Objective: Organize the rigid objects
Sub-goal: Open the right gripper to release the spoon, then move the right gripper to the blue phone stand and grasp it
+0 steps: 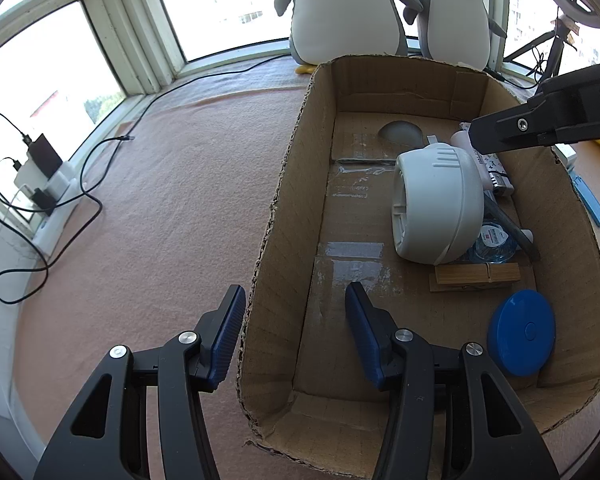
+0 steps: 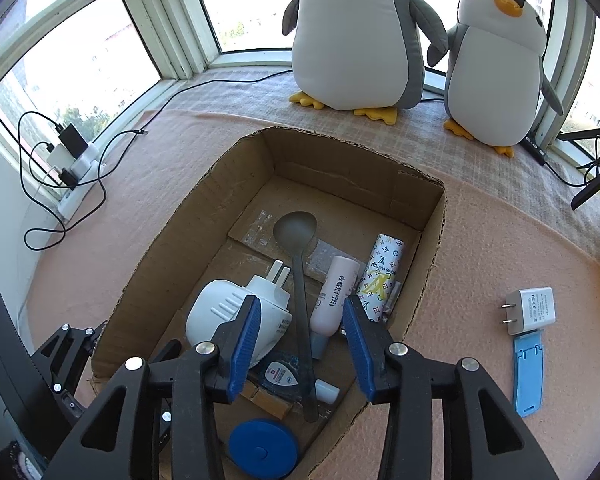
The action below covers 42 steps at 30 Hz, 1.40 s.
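Right wrist view looks straight down into the cardboard box (image 2: 236,176) on the pink blanket (image 2: 500,248), with the right gripper (image 2: 300,336) hanging over it, fingers spread, nothing between them. Inside the box: a white plug-in device (image 2: 220,312), a grey ladle (image 2: 300,280) lying across the pile, a pale pink tube (image 2: 334,296), a patterned cylinder (image 2: 382,272), a wooden clip (image 2: 268,400) and a blue round lid (image 2: 264,450). Outside on the blanket (just right of the box) sit a white charger (image 2: 534,310) and a light blue stand (image 2: 528,372). Left gripper (image 1: 296,332) is spread too, straddling the box's left wall, holding nothing. Two plush penguins (image 2: 356,40) stand by the window.
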Motion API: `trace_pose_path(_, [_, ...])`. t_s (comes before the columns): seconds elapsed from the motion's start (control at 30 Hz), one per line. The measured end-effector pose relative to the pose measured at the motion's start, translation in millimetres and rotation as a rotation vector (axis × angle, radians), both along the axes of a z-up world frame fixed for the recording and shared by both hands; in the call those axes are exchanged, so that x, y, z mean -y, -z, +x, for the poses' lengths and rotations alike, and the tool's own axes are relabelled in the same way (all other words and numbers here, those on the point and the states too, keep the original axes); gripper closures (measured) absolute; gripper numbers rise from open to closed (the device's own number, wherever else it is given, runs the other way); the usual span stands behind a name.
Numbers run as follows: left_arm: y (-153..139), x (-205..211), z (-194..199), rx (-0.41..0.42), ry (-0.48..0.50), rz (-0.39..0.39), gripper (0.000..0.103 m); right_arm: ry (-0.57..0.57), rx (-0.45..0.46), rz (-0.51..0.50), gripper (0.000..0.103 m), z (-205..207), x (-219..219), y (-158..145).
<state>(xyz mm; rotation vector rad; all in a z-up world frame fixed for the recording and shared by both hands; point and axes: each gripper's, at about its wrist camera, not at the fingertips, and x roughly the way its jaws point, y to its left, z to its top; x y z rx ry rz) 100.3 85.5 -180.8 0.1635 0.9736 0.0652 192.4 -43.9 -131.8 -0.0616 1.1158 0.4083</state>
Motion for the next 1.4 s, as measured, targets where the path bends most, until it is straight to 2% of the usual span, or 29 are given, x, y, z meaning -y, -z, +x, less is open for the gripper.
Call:
trace_pose_path(0.23, [0,0,0,0.0,0.0,0.0,0.051,0.024,0.012,0.021,0.049,-5,16,-6])
trace_pose_path(0.33, [0,0,0,0.001,0.0,0.0,0.051,0.035,0.005,0.067,0.049,-9,30,-11])
trace_pose_path(0.4, [0,0,0,0.002,0.0,0.001,0.051,0.059,0.024,0.056,0.046,-13,39,-16])
trace_pose_path(0.63, [0,1,-1,0.002,0.0,0.001,0.051,0.114,0.066,0.146,0.046,-33,81,-42])
trace_pose_path(0.8, [0,1,-1,0.001,0.0,0.001,0.051,0.175,0.082,0.128,0.046,-42,119,-47])
trace_pose_path(1.07, [0,1,-1,0.002,0.0,0.002,0.051,0.269,0.052,0.066,0.046,-49,172,-27])
trace_pose_path(1.2, [0,1,0,0.001,0.001,0.002,0.051,0.285,0.05,0.003,0.046,-53,185,-12])
trace_pose_path(1.4, [0,1,0,0.0,0.002,0.006,0.051,0.285,0.027,-0.032,0.046,-48,192,8])
